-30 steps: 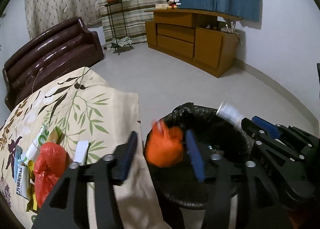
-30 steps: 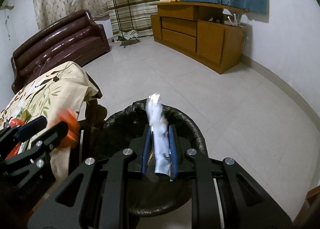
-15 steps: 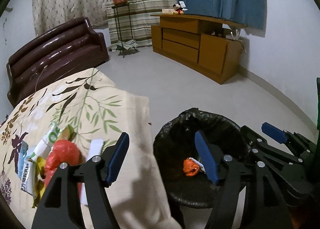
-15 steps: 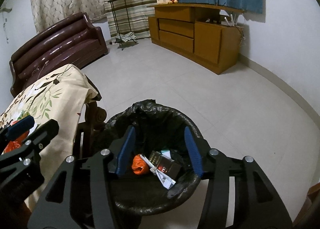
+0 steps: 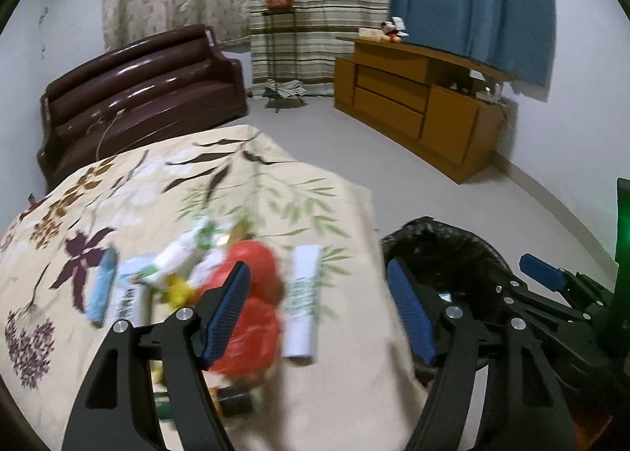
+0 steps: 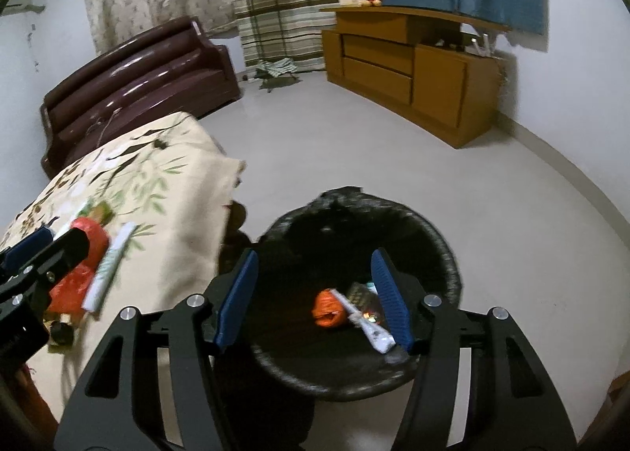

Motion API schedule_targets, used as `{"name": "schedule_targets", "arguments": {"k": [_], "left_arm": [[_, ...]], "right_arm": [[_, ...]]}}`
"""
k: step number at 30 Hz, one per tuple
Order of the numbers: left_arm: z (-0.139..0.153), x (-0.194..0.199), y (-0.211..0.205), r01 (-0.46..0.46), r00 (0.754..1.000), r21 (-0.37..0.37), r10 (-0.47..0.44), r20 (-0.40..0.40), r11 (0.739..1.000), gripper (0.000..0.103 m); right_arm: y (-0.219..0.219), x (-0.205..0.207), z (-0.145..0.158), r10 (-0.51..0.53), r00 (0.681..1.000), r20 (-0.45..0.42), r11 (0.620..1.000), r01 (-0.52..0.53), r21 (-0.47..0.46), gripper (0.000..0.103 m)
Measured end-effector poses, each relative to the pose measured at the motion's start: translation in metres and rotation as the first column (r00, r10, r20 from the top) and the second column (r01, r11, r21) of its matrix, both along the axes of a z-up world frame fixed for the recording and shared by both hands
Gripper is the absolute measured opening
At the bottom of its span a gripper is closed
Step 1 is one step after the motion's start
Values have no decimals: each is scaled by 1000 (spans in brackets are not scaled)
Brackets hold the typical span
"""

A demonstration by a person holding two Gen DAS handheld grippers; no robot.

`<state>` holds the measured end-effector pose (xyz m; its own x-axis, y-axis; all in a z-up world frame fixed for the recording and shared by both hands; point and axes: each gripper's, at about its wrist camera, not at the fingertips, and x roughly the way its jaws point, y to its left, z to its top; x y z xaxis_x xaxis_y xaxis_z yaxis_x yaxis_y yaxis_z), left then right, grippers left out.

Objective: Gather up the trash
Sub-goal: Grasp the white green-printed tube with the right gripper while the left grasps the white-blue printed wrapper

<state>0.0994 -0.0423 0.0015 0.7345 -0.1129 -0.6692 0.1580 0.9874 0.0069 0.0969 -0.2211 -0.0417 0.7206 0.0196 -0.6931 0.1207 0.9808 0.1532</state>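
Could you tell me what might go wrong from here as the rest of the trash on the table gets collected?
1. The red bag lies against other wrappers in a tight pile, so the open left gripper may pinch two pieces and drop one.
2. The white tube lies near the edge of the tablecloth; a nudge could send it to the floor.
3. The right gripper, jaws just opened and empty, hangs over the bin and could snag its black liner.

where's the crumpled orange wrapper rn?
Right wrist view: the orange wrapper lies at the bottom of the black-lined trash bin, touching the white wrapper on its right.
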Motion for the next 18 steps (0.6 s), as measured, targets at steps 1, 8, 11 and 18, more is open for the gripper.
{"name": "schedule_targets", "arguments": {"k": [1,8,11,18], "left_arm": [[1,-2,6,-11,1000,-2,11,0,1000,70],[4,-16,62,-115,993,-13,115,0,993,72],[3,-19,83,-153,988,-17,153,-6,988,72],[-2,-27,125,-227,974,-21,226,-21,974,72]], "right_arm": [[7,-1,2,14,1000,3,1000,-14,-1,58],[47,-4,14,89,996,16,996,-89,-14,59],[64,-5,16,117,993,14,993,-117,-15,59],[103,-3,13,175,984,-10,984,-176,-20,59]]}}
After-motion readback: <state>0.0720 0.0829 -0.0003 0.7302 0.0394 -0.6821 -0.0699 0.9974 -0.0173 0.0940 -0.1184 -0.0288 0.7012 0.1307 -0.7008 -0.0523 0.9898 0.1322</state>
